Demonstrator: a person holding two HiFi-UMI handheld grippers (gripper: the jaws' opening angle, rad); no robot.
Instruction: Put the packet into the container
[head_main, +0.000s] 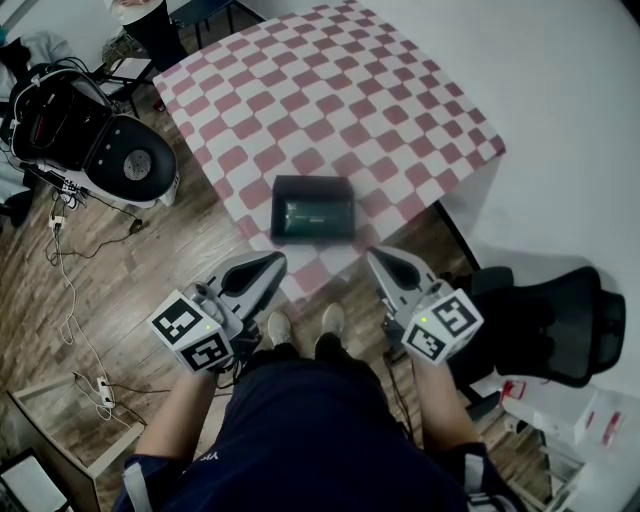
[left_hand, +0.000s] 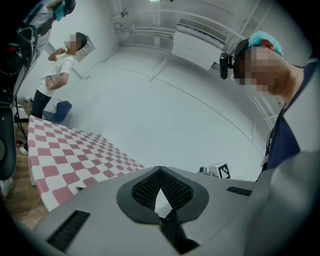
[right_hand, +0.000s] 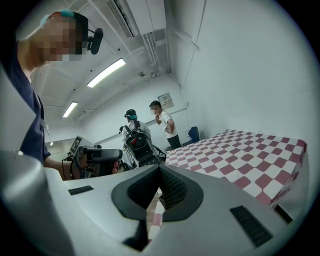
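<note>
— Black container (head_main: 312, 182) sits on the table (head_main: 250, 120), on the red-and-white checked cloth (head_main: 380, 90), near the corner closest to the person. The packet (head_main: 316, 214) lies flat inside it and looks dark green.
— Grippers?
— Left gripper (head_main: 274, 260) and right gripper (head_main: 376, 256) are held close to the body, one on each side of that corner and apart from the container. Both have their jaws pressed together with nothing in them.
— Room to move?
— The cloth is bare all round the container. The table corner lies between the grippers and the container. The right side is tight: a white wall (head_main: 560, 90) runs along the far side of the table, and a black chair (head_main: 548, 322) stands just beside the right gripper. On the left there is open wood floor (head_main: 150, 260), with a black-and-white machine (head_main: 100, 140) and cables (head_main: 68, 290) further out.
— What do the gripper views add?
— The container and packet show only in the head view. The left gripper view shows the cloth's edge against the wall, one person standing (left_hand: 55, 70) at the far end, and the right gripper's marker cube (left_hand: 220, 171). The right gripper view shows two people (right_hand: 162, 122) beyond the table, ceiling lights (right_hand: 106, 72), and the left gripper out to its side.
</note>
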